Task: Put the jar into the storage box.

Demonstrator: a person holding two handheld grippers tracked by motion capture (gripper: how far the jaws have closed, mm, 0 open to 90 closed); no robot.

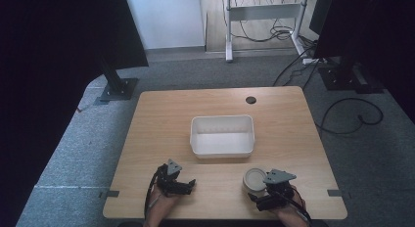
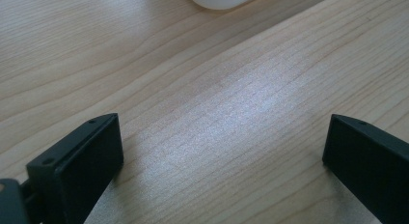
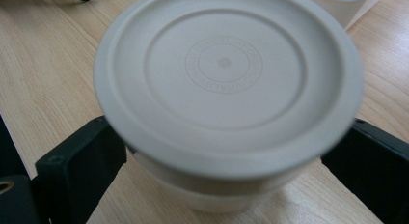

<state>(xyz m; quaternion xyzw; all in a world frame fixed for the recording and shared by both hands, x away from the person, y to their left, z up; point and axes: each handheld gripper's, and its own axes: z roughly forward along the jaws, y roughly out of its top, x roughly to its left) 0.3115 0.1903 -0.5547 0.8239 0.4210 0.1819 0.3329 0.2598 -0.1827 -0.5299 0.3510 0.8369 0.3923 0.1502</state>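
**Right jaws bracket the lidded tub: square up before the squeeze**

The step in hand looks like a grasp on the round beige plastic tub with its flat lid (image 3: 226, 89). In the right gripper view the tub sits between the two black jaws of the right gripper (image 1: 264, 188), which stand wide on either side of its body, under the overhang of the lid; I cannot tell whether either jaw is touching the wall yet. To do this well, I would keep the jaws level below the lid rim, centre the tub between them, and close on the body, not the lid, so the lid does not pop off.

The tub is squat and matte, its lid pressed with concentric rings and a small embossed circle at the middle. It stands on the pale wooden desk (image 1: 161, 119).

The left gripper (image 1: 188, 184) hangs over bare desk, jaws wide and empty. Ahead of both pairs of jaws lies a white rectangular plastic bin (image 1: 222, 149), apparently empty and perhaps the tub's destination.
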